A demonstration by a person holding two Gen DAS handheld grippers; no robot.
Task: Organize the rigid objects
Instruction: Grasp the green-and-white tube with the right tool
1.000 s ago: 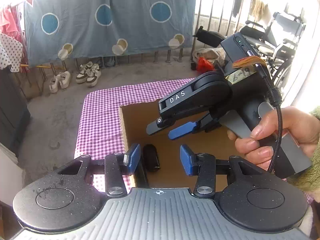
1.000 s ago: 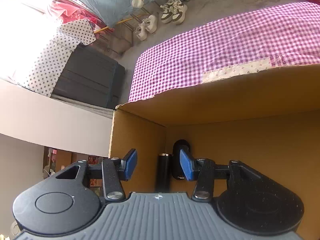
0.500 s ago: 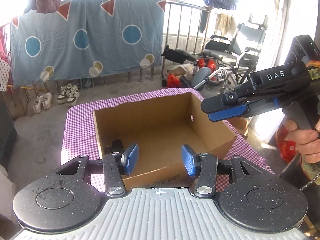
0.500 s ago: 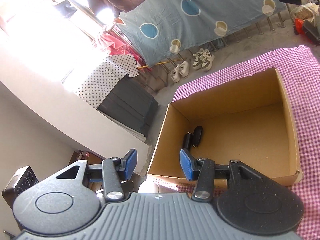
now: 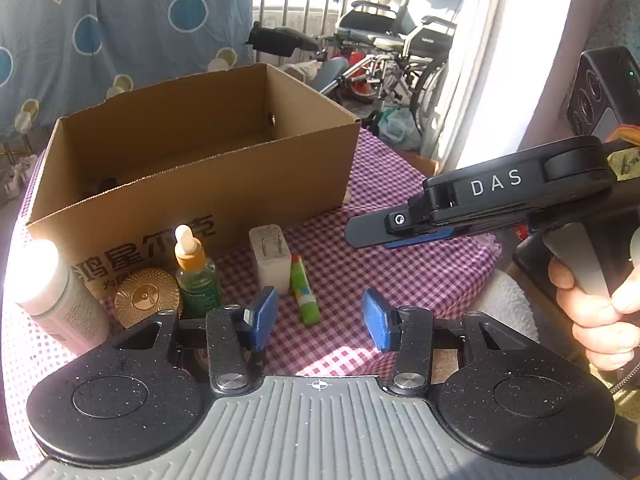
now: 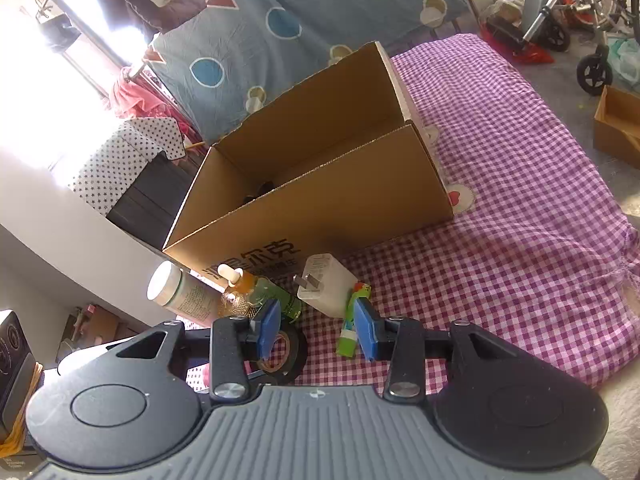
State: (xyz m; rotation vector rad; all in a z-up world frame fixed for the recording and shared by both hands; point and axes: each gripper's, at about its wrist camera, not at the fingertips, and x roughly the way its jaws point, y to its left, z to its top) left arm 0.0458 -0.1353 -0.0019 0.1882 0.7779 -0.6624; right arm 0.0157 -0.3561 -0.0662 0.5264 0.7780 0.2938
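An open cardboard box (image 5: 224, 184) (image 6: 340, 208) stands on the purple checked cloth, with dark objects (image 6: 262, 189) low inside it. In front of it lie a white charger plug (image 5: 269, 258) (image 6: 326, 290), a green tube (image 5: 305, 294) (image 6: 352, 320), a green dropper bottle (image 5: 196, 276) (image 6: 264, 288), a gold lid (image 5: 146, 296), a white bottle (image 5: 56, 292) (image 6: 180, 290) and a roll of black tape (image 6: 280, 354). My left gripper (image 5: 318, 322) is open and empty above the tube. My right gripper (image 6: 316, 330) (image 5: 384, 236) is open and empty near the tube and the tape.
The checked cloth (image 6: 520, 184) stretches to the right of the box. Wheelchairs (image 5: 400, 52) stand behind, and a small cardboard box (image 6: 618, 124) sits on the floor at the right. A blue patterned sheet (image 5: 120, 28) hangs at the back.
Both grippers have pulled back and down out of the box. The view went from inside the box to its front side, with the loose objects in front of it now showing.
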